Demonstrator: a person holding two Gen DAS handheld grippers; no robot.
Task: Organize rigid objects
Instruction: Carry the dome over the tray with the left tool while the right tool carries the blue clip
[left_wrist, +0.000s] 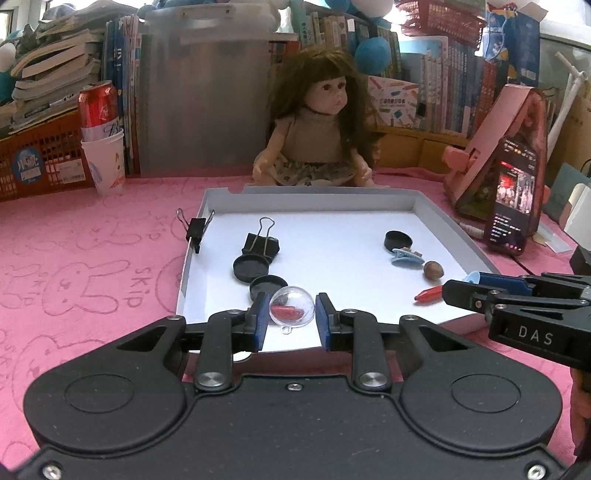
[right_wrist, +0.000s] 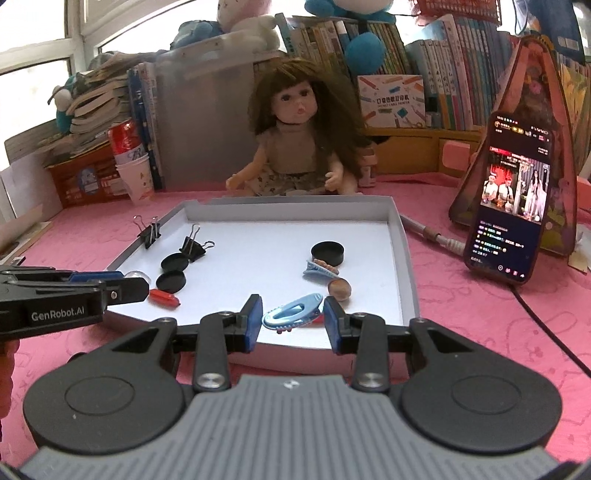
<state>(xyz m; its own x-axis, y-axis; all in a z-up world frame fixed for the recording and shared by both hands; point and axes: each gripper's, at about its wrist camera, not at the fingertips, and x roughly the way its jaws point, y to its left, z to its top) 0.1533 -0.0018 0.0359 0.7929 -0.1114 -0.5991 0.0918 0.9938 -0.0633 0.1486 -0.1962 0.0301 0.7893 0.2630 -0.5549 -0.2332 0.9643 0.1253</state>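
A white shallow tray (left_wrist: 310, 190) (right_wrist: 295, 201) lies on the pink cloth. My left gripper (left_wrist: 290, 314) (right_wrist: 127, 282) is shut on a clear plastic ball (left_wrist: 291, 306) over the tray's near left part. A red crayon-like piece (right_wrist: 164, 298) lies on the tray beneath it. My right gripper (right_wrist: 293, 317) (left_wrist: 461, 286) is shut on a blue hair clip (right_wrist: 291, 314) above the near right part, over a second red piece (left_wrist: 428, 294). Inside the tray lie a binder clip (left_wrist: 260, 243), three black caps (left_wrist: 251, 267), another blue hair clip (left_wrist: 408, 256) and a nut (left_wrist: 433, 269).
A second binder clip (left_wrist: 195, 230) is clamped on the tray's left rim. A doll (left_wrist: 317, 129) sits behind the tray. A lit phone (right_wrist: 511, 199) leans at the right, a pen (right_wrist: 428, 230) beside it. A red can in a paper cup (left_wrist: 101, 140) stands at the left.
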